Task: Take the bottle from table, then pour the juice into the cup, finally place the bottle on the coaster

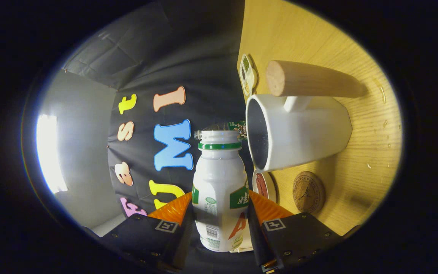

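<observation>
So the tongs (pixel 221 224) are pinching the white bottle (pixel 219 190) from both sides, view rolled sideways, its open green-ringed mouth right by the rim of the white cup (pixel 302 133) with the wooden handle. Round cork coaster (pixel 308 191) sits on the wood surface (pixel 363 171) just beside the cup.

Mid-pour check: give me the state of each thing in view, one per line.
gripper: shut on the bottle, a finger on each side.
bottle: uncapped, tipped so its mouth is at the cup's rim.
cup: standing on the table, juice level unreadable.
coaster: flat on the table, bare.
</observation>
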Demonstrator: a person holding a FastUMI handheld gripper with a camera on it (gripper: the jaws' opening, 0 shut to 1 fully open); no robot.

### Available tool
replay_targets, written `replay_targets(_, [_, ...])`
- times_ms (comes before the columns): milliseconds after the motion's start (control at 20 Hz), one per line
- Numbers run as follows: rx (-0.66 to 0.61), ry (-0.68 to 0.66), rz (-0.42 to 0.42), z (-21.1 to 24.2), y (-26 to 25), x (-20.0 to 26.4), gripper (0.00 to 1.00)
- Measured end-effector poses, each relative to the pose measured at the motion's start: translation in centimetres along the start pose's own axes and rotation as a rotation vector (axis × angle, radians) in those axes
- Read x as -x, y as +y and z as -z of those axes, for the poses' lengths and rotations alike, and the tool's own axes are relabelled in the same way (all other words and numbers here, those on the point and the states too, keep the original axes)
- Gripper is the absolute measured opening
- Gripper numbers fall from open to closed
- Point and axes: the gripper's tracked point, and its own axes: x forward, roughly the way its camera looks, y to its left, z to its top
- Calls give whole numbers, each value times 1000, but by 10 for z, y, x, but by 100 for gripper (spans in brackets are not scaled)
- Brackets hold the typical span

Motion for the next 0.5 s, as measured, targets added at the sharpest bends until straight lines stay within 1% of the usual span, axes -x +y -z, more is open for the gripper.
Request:
replay_targets(100, [74,12,11,5,-4,-1,66])
replay_targets(250, [230,24,40,10,-11,0,66])
replay_targets(500, [458,48,59,22,-11,0,67])
